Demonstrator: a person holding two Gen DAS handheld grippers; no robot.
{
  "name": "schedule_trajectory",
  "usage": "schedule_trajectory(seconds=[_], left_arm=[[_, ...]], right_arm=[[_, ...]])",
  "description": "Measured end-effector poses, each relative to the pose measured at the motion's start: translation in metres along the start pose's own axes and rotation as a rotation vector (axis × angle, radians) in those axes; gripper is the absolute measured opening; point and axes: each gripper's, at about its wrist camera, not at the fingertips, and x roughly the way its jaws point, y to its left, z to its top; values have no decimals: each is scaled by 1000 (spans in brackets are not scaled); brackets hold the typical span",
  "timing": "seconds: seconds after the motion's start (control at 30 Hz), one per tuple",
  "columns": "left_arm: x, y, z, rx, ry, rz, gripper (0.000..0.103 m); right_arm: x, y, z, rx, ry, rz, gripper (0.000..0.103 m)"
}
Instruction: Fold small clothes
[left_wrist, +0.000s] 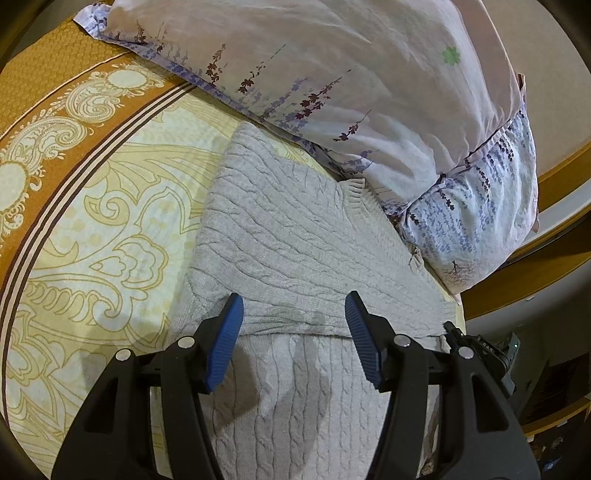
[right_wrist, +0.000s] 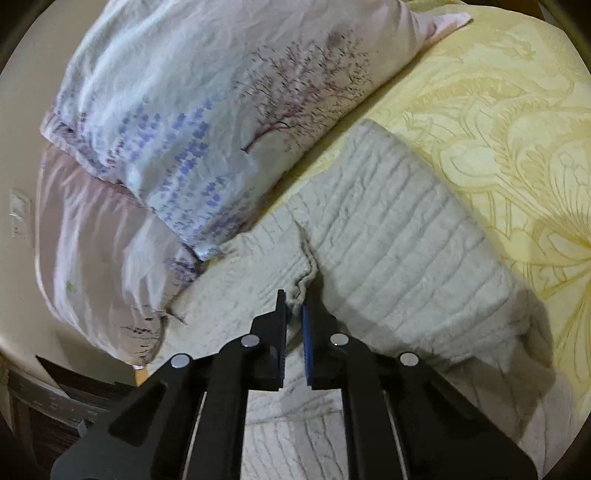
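Note:
A light grey cable-knit sweater (left_wrist: 288, 229) lies on the bed, partly folded, one layer lying across another. My left gripper (left_wrist: 293, 308) is open, its blue pads (left_wrist: 225, 339) spread just above the folded edge, holding nothing. In the right wrist view the sweater (right_wrist: 399, 236) shows a sleeve folded over the body. My right gripper (right_wrist: 294, 308) is nearly closed, pinching a bunched knit edge (right_wrist: 301, 286) of the sweater between its fingers.
A floral pink and lilac pillow (left_wrist: 332, 74) lies against the sweater's far side; it also shows in the right wrist view (right_wrist: 166, 129). The yellow patterned bedsheet (left_wrist: 92, 229) has an orange border (left_wrist: 48, 88). The bed edge and wooden frame (left_wrist: 535, 288) are at right.

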Motion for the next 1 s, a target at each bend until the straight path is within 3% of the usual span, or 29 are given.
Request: schedule_trajectory(seconds=[0.2,0.33,0.43,0.5,0.57,0.67,0.77,1.0], left_arm=[[-5,2,-1,-5,5,-16,59],[-7,3,-1,-8,6,-24,59],[-12,2,-5,-3,11,-28,59],[-19,2,-9,10,15,-41,59],[-30,2,-16,36,16,-55,59],[-52,6,-30,79,13,-67,59],[-72,17,-47,99,24,-64,59],[-104,45,-102,74,74,-62,59]], right_arm=[[-36,4,-15,-52,-61,16,6],[-22,-10,-21,-43,-4,-79,7],[-16,-13,-20,-59,24,-94,8],[-24,-9,-20,-84,33,-73,18],[-42,-8,-21,-129,33,-33,44],[-74,-14,-25,-209,30,-9,63],[-103,-31,-30,-262,54,-29,71],[-149,-76,-54,-304,167,-47,73]])
